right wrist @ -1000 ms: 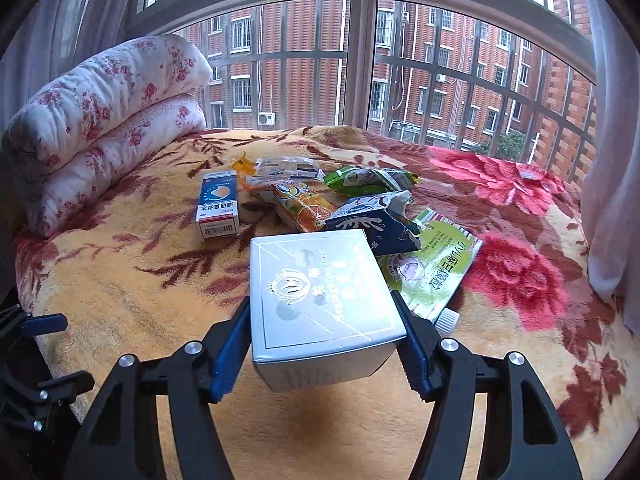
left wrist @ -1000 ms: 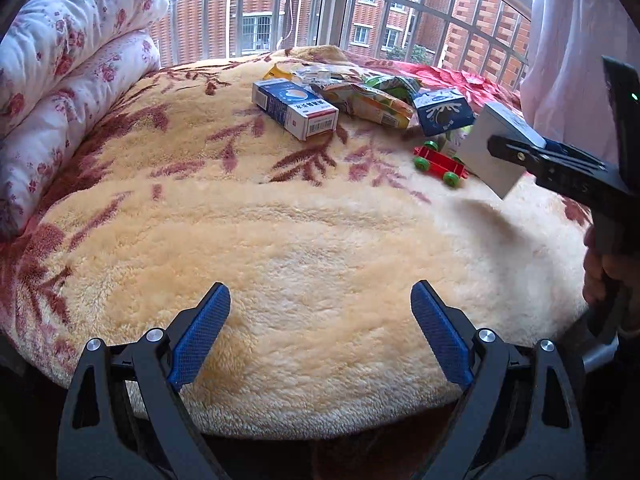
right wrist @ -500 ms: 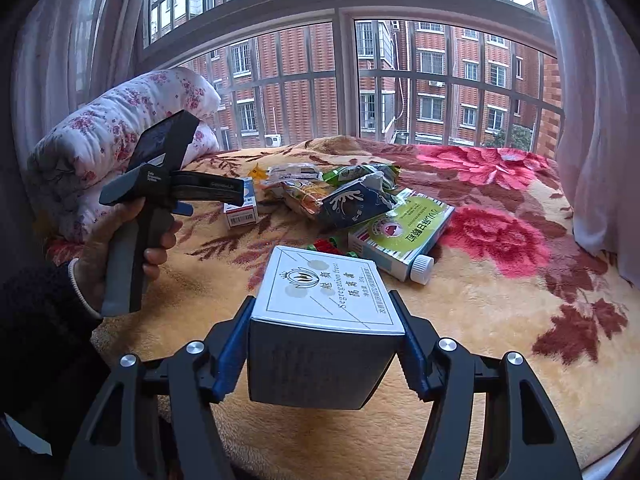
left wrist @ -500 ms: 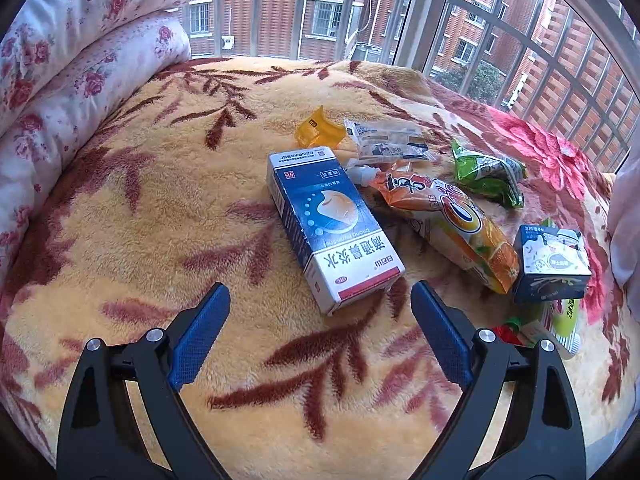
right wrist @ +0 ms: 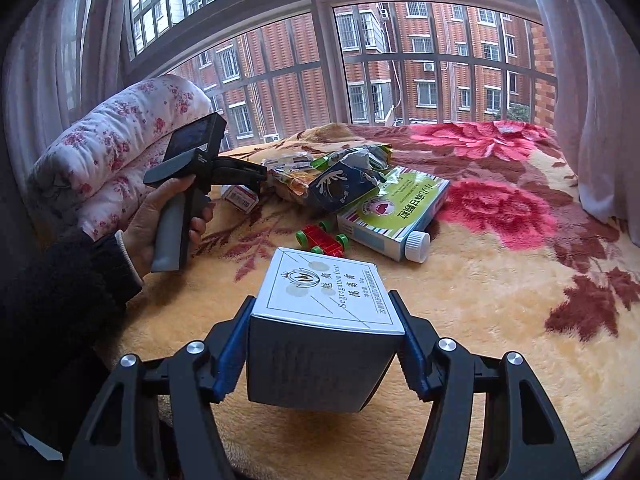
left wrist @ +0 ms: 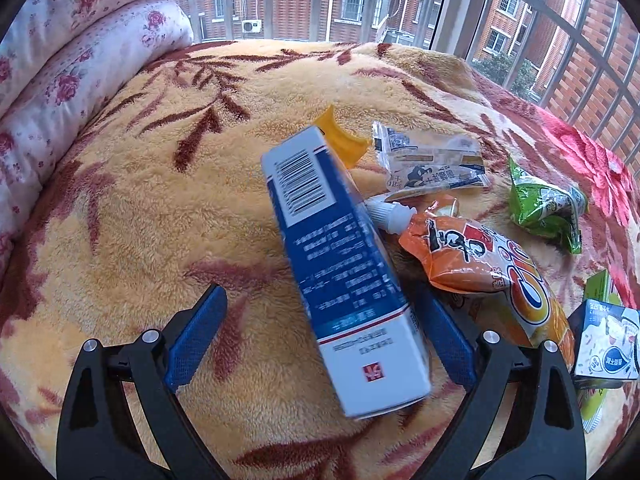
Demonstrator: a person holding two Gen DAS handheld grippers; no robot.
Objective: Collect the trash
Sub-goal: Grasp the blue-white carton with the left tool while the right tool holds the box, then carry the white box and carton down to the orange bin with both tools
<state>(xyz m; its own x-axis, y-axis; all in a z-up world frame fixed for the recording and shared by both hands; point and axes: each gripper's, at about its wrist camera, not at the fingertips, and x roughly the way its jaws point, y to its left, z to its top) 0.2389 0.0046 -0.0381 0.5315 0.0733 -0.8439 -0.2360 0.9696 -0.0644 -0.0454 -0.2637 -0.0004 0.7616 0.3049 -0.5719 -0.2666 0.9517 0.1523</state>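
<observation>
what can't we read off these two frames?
- Left wrist: blue-white box is motion-blurred and covers the right jaw's inner face; contact unclear.
- Left wrist: orange pouch partly behind that box.
- Right wrist: silver box hides the blanket beneath it.

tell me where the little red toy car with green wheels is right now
In the right wrist view, the red toy car sits on the blanket mid-frame, just beyond the grey box held in the right gripper, beside the green medicine box.

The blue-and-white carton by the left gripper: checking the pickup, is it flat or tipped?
Tipped: the blue-and-white carton is tilted on edge, barcode end up, against the left gripper's right finger.
</observation>
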